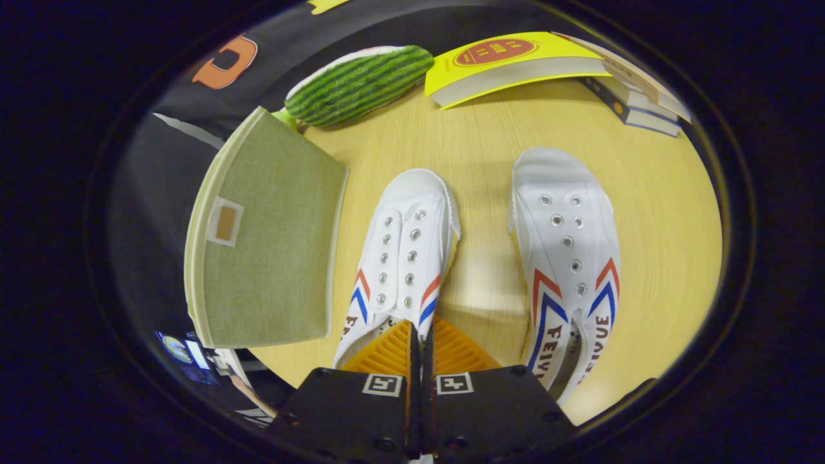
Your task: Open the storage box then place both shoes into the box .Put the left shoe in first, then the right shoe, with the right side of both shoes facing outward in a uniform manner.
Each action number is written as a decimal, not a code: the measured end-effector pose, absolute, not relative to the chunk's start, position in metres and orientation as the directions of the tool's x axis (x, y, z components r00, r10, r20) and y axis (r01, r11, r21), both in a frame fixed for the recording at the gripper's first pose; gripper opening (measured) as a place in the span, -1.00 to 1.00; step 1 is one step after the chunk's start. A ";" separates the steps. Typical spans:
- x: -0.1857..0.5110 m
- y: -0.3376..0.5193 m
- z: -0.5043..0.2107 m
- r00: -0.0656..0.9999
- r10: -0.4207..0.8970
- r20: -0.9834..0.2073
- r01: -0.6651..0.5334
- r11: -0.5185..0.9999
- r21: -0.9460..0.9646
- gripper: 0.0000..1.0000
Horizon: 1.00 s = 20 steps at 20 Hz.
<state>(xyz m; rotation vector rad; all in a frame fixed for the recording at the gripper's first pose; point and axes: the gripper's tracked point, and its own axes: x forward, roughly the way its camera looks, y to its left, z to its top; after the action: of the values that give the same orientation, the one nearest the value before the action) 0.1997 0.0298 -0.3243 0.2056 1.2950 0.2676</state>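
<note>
Two white canvas shoes with red and blue chevrons lie on the wooden table (657, 258), toes pointing away from me. The left-hand shoe (403, 251) sits just ahead of my fingers. My gripper (422, 332) is shut, pinching the right edge of that shoe's opening near the heel. The right-hand shoe (567, 251) lies apart, to the right of the fingers, untouched. The storage box (271, 238), covered in green fabric with its lid down and a small tab (225, 222) on it, stands left of the held shoe.
Beyond the box lies a watermelon-patterned cushion (361, 84). A yellow book (509, 64) and a stack of books (638, 96) sit at the table's far side. The table's edge curves close behind the right-hand shoe.
</note>
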 end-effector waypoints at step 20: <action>0.206 0.122 -0.132 0.464 0.430 -0.775 -0.201 0.903 0.380 -0.89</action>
<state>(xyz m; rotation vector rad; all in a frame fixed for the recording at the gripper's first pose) 0.2063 0.1224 -0.1319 0.2492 1.0183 0.3923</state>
